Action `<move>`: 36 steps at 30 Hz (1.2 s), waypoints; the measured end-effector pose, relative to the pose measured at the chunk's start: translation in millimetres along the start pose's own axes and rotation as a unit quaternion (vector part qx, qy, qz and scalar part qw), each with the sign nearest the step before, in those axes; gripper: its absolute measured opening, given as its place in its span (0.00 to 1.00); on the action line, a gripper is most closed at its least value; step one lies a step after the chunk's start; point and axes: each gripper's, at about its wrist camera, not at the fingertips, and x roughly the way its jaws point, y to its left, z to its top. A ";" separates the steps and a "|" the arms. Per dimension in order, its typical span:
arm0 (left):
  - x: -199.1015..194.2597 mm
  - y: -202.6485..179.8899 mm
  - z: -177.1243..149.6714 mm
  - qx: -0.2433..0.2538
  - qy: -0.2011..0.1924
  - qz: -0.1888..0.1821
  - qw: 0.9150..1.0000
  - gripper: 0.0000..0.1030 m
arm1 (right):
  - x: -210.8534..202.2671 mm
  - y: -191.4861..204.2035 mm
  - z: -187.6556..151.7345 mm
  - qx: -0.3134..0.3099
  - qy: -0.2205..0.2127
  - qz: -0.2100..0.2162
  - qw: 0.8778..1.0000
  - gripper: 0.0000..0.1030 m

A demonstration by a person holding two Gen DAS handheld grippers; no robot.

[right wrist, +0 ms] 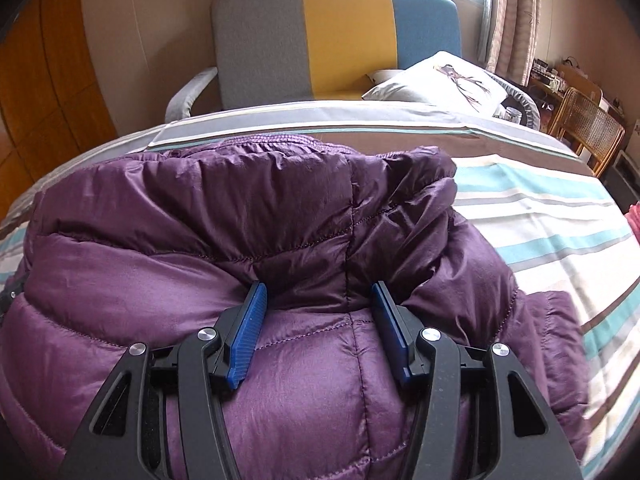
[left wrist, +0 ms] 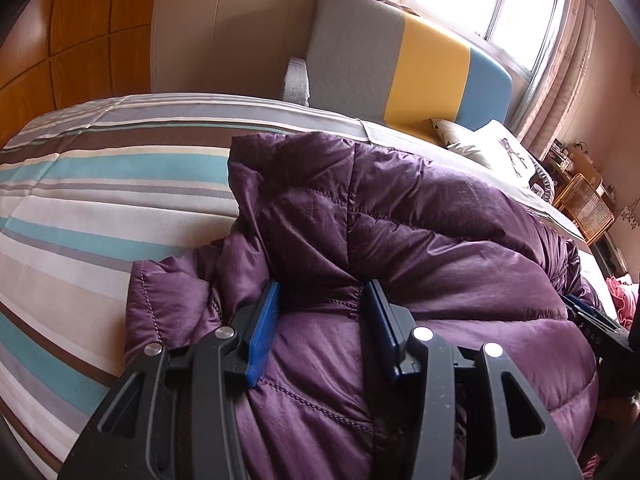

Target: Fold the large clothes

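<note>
Grippers both point down onto purple puffer jacket (left wrist: 400,240). Left gripper (left wrist: 326,292) and right gripper (right wrist: 318,294) each stand half-spread, padded bulge between pads; whether pads pinch fabric, you cannot tell. Jacket lies bunched, partly folded, on striped bed cover (left wrist: 80,184). Step looks like settling fold. Next, you flatten bulk, keep edges aligned.

We cannot tell whether either gripper's pads press the purple jacket (right wrist: 280,240). Its lower part runs off both pictures' bottom edges.
</note>
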 end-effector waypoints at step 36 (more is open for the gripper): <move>-72.5 18.6 -29.1 0.011 -0.035 0.005 0.999 0.54 | -105.2 69.9 -21.5 -0.111 -0.008 0.009 0.994 0.52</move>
